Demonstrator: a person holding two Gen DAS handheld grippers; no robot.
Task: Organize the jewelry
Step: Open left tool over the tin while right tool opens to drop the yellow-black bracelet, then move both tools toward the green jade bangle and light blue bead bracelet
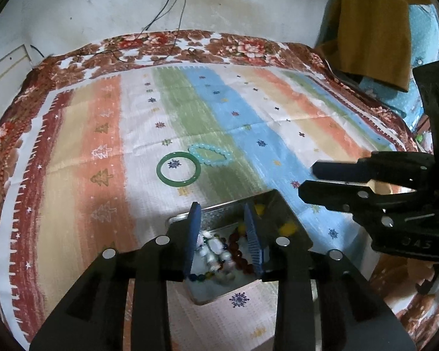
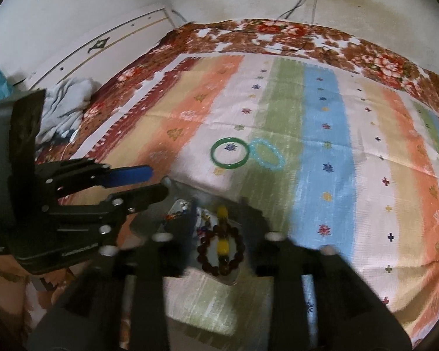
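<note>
The left gripper (image 1: 224,228) hangs with its jaws apart over a metal tin (image 1: 289,213) of mixed beads (image 1: 219,251). Beyond lie a green bangle (image 1: 178,169) touching a pale blue bead bracelet (image 1: 210,154) on striped cloth (image 1: 82,158). The right gripper (image 1: 307,180) reaches in from the right.

The striped cloth (image 1: 248,111) is lying bare across most of its far half, leaving wide room for a gripper to pass up to the floral border. Two things are sitting in the middle: a green bangle (image 1: 178,169) and, touching it, a pale blue bead bracelet (image 1: 210,154). Nearer, a metal tin (image 1: 289,204) full of beads is taking up the near centre. The left gripper (image 1: 223,234) and right gripper (image 2: 219,234) are both hanging over it, just beside each other, crowding that spot. Cables (image 1: 161,55) are trailing over the far edge.
</note>
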